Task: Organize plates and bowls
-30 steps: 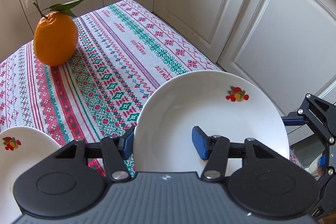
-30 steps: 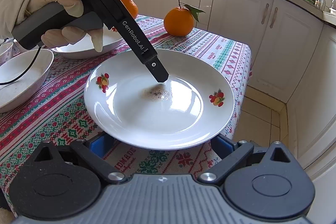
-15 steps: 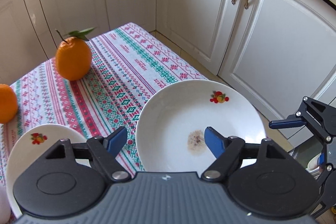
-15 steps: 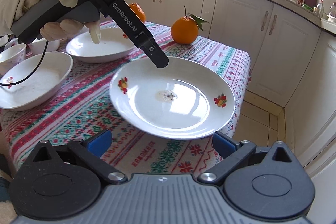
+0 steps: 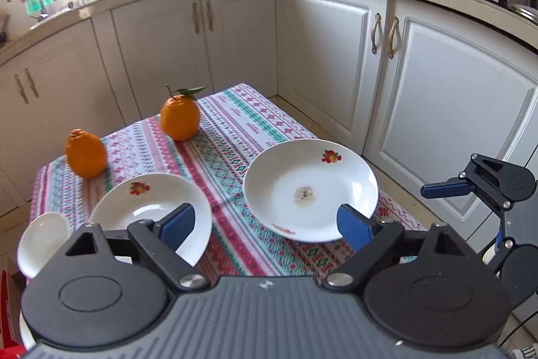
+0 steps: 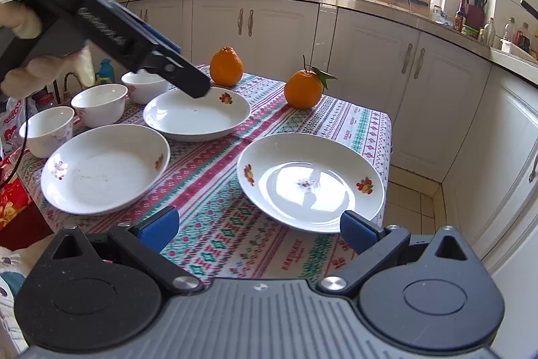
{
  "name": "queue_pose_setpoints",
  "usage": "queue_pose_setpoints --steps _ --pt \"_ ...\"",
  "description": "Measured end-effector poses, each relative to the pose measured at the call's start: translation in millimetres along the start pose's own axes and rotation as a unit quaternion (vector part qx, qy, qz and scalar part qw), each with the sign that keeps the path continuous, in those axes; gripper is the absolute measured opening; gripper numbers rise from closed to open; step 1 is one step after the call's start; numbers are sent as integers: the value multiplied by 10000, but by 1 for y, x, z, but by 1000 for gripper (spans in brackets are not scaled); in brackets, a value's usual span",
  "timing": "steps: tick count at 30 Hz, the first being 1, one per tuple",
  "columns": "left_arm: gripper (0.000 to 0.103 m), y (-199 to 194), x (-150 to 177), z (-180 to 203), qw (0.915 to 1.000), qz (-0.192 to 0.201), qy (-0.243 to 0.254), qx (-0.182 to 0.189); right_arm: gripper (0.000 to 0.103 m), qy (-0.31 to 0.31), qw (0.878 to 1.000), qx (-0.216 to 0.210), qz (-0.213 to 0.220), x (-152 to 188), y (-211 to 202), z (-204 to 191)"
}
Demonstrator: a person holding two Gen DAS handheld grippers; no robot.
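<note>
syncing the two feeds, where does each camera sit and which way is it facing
Left wrist: sits on the left tongs, angled down over the table's near edge toward the corner cabinets; its own blue pads, opening with nothing between them, plus the right tongs at the right edge.
Right wrist: sits on the right tongs, angled down across the table toward the window; own open pads, plus the left tongs and a gloved hand upper left.
Shared: speckled plate, leafy orange.

- Left gripper (image 6: 198,91) — white lettering along its black body, blurred, unreadable.
- Tablecloth (image 6: 215,224) — small red woven words by the near edge, too distorted to read.
</note>
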State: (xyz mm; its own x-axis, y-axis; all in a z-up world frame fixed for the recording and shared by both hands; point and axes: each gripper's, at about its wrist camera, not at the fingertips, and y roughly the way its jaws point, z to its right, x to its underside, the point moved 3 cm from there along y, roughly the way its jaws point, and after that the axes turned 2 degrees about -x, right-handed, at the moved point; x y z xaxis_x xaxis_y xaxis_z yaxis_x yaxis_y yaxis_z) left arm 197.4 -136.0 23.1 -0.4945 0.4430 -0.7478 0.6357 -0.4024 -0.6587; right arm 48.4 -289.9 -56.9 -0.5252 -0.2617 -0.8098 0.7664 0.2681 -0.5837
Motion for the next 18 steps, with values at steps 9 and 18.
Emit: queue_pose_setpoints --steps 9,18 --pt "93 -43 78 -12 9976 210 -225 -626 103 389 9991 -69 120 3 -6 -32" --pt "93 -64 160 -30 9944 -12 -568 -896 103 484 9984 -296 -35 1 11 -53"
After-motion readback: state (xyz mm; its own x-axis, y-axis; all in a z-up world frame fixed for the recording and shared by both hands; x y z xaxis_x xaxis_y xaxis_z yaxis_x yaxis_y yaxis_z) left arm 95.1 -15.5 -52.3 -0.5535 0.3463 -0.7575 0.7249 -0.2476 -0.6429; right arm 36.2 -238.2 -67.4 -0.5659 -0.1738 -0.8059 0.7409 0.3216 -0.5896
